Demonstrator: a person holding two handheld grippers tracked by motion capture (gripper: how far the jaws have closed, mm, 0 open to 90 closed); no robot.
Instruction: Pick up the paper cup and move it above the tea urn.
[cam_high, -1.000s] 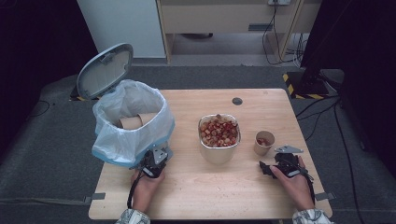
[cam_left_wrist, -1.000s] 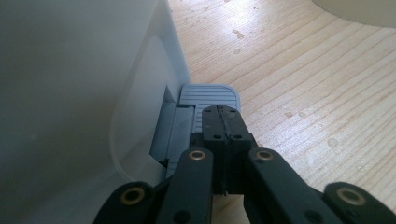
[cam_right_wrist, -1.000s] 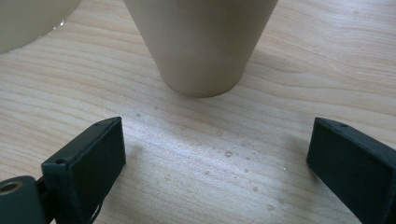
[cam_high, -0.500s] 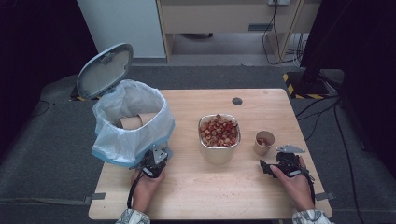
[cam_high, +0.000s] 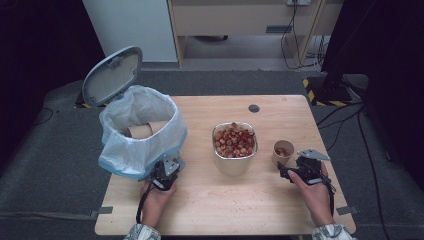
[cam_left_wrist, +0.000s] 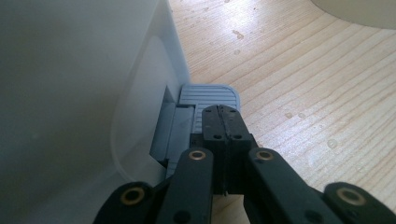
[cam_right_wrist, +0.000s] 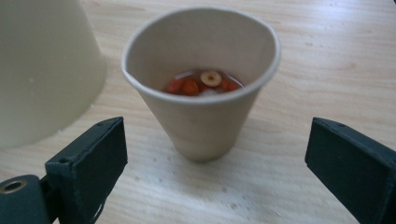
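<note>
High view
- Bin (cam_high: 137, 132): stands at the table's (cam_high: 280, 210) left edge, lined with a pale bag, lid (cam_high: 112, 75) up; paper cups already lie inside.
- Bowl (cam_high: 235, 147): mid-table, full of red fruit pieces.
- Paper cup (cam_high: 283, 151): upright on the table, right of the bowl, just ahead of my right hand-held gripper (cam_high: 287, 172).
- My left hand-held gripper (cam_high: 167, 167): low at the bin's base.

Left gripper view
- My left hand-held gripper (cam_left_wrist: 223, 122): jaws fully together, nothing between them, tips resting on the grey pedal (cam_left_wrist: 208, 95) at the foot of the bin.
- Judgement: the pedal is pressed down, which keeps the lid open.

Right gripper view
- My right hand-held gripper (cam_right_wrist: 219, 156): jaws spread wide, holding nothing, one pad on each side of the paper cup and clear of it.
- Paper cup (cam_right_wrist: 201, 100): standing, with liquid and a few fruit bits in its bottom.

Progress
- Done: bin open, cup lined up.
- Left: close on the cup, lift it, carry it to the bin.
</note>
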